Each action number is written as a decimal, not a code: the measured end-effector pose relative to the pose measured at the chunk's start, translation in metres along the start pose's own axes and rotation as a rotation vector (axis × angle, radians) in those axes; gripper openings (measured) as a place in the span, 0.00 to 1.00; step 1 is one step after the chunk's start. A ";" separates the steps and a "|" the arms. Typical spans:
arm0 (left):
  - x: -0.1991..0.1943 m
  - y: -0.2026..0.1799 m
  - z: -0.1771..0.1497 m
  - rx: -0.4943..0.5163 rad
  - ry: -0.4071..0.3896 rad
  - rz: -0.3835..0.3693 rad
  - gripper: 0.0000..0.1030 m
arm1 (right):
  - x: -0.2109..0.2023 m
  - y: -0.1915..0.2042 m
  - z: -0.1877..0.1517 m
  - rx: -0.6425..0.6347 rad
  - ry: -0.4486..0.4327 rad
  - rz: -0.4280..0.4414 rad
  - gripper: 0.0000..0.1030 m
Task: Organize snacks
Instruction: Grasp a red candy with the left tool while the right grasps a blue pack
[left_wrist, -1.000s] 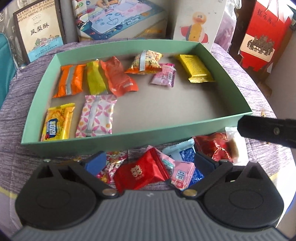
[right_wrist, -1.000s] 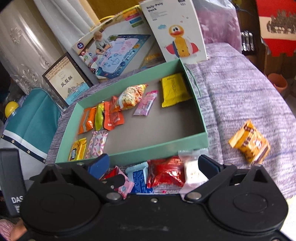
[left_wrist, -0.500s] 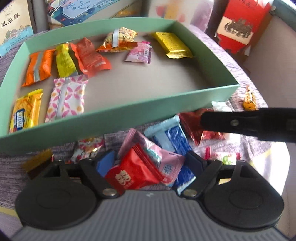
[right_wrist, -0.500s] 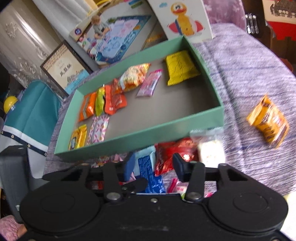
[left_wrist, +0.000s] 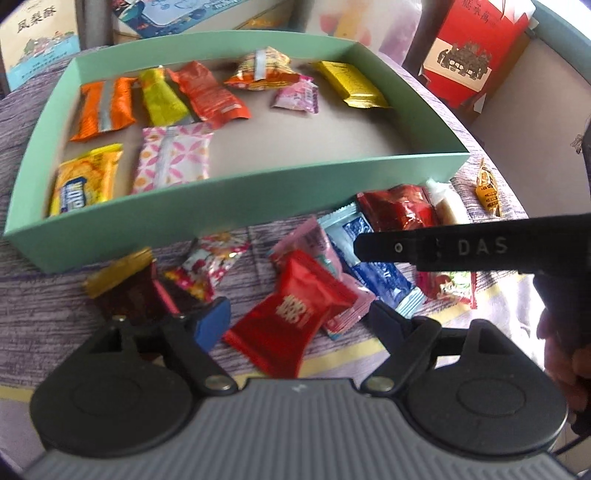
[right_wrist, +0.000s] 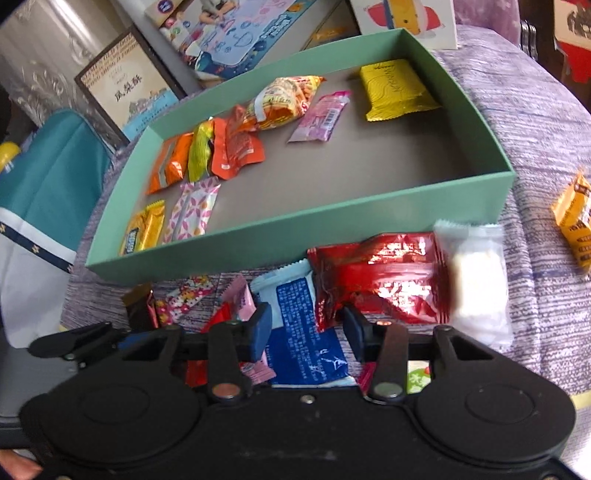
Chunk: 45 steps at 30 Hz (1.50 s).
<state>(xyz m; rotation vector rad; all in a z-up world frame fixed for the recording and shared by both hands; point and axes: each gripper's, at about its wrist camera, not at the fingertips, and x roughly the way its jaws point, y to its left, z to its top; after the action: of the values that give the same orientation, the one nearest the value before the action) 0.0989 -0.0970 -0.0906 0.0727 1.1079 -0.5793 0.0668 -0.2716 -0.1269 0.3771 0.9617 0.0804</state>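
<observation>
A shallow green box (left_wrist: 236, 218) (right_wrist: 295, 229) on the purple cloth holds several snack packets. A pile of loose packets lies in front of it. My left gripper (left_wrist: 299, 321) is low over the pile. Its jaws are closing with a red packet (left_wrist: 291, 314) between them, and the pads are not plainly pressing on it. My right gripper (right_wrist: 306, 328) has narrowed onto a blue-and-white packet (right_wrist: 303, 332) that rests on the cloth, with a pad against each side. One finger (left_wrist: 406, 247) of the right gripper crosses the left wrist view above that packet.
A red foil packet (right_wrist: 384, 273) and a white packet (right_wrist: 476, 273) lie by the box's front wall. An orange-brown packet (right_wrist: 574, 225) sits apart on the right. A floral packet (left_wrist: 207, 262) and a dark packet (left_wrist: 125, 288) lie left. Toy boxes and a red box (left_wrist: 472, 55) stand behind.
Both grippers came down and closer to the pile in front of the box. The right jaws went from wide to narrow around the blue packet. The left jaws narrowed around the red packet.
</observation>
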 end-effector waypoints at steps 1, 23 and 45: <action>-0.002 0.002 -0.002 0.004 -0.002 0.005 0.73 | 0.000 0.001 0.000 -0.003 0.005 -0.001 0.43; -0.022 0.035 -0.013 -0.022 -0.013 0.066 0.34 | 0.002 0.025 -0.013 -0.054 0.023 -0.012 0.46; -0.027 0.044 -0.015 -0.090 -0.035 0.098 0.30 | 0.015 0.052 -0.020 -0.244 -0.058 -0.102 0.35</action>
<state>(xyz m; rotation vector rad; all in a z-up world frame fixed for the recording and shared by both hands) 0.0993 -0.0443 -0.0844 0.0389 1.0890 -0.4408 0.0640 -0.2139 -0.1307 0.1049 0.9006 0.0925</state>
